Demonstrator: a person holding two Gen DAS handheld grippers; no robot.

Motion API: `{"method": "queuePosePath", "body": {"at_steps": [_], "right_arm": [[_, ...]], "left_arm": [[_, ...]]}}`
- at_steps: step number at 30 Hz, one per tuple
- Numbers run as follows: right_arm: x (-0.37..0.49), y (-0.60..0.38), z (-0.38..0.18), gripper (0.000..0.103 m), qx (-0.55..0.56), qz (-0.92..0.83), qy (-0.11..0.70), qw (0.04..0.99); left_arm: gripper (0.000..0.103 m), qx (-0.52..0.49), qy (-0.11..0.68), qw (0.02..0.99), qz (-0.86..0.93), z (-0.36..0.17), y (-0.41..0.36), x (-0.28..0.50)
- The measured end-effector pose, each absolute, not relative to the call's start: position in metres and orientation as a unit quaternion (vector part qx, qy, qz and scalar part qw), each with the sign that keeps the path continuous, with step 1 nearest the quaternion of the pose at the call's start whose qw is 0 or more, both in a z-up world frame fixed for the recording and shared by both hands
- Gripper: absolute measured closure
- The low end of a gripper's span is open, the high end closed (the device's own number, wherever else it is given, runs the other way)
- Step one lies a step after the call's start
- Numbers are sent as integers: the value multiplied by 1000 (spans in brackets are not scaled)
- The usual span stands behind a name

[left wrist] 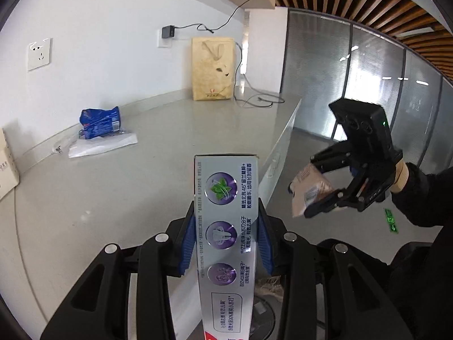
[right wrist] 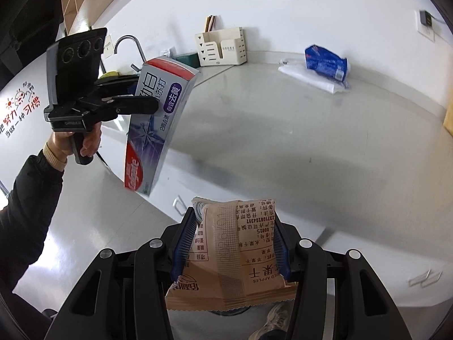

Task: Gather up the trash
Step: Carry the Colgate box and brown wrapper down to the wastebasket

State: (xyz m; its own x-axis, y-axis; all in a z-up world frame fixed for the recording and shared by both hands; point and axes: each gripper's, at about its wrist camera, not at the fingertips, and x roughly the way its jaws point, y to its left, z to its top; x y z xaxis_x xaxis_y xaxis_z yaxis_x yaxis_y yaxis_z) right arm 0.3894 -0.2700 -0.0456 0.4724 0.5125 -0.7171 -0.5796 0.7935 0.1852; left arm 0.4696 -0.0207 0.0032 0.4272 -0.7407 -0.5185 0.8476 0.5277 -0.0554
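- Left gripper (left wrist: 226,243) is clamped on the toothpaste box (left wrist: 226,226), blue pads squeezing its long sides, most of the box sticking out front.
- Right gripper (right wrist: 230,243) is pinching the tan snack packet (right wrist: 235,257) by its side edges, and the packet bows a little between the pads.
- Both bits of trash are up in the air just off the worktop edge (left wrist: 279,153), so I'd say this is the carry-to-the-bin step; no bin clearly in view.
- Tip: keep the squeeze steady, the packet looks slippery.
- Watch the box's long nose near that edge.
- Plenty of open room beyond the edge; the blue wrapper (left wrist: 99,123) sits well back by the wall, not yet collected.
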Motion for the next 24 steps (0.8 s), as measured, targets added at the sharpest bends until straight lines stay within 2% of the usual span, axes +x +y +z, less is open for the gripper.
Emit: {"method": "queuePosePath", "body": {"at_steps": [5,11,24], "right_arm": [[364,-274,-65,51,-37,324,414,850],[346,-272,-106,51,-49,333,434,836],[358,-243,-238,51,-49,348,512,784]], "left_arm": [[64,100,261,834,-476,-21,-33,451],[64,118,278,839,-454,-74,-52,421],[65,68,373,832,-405,-202,-49,421]]}}
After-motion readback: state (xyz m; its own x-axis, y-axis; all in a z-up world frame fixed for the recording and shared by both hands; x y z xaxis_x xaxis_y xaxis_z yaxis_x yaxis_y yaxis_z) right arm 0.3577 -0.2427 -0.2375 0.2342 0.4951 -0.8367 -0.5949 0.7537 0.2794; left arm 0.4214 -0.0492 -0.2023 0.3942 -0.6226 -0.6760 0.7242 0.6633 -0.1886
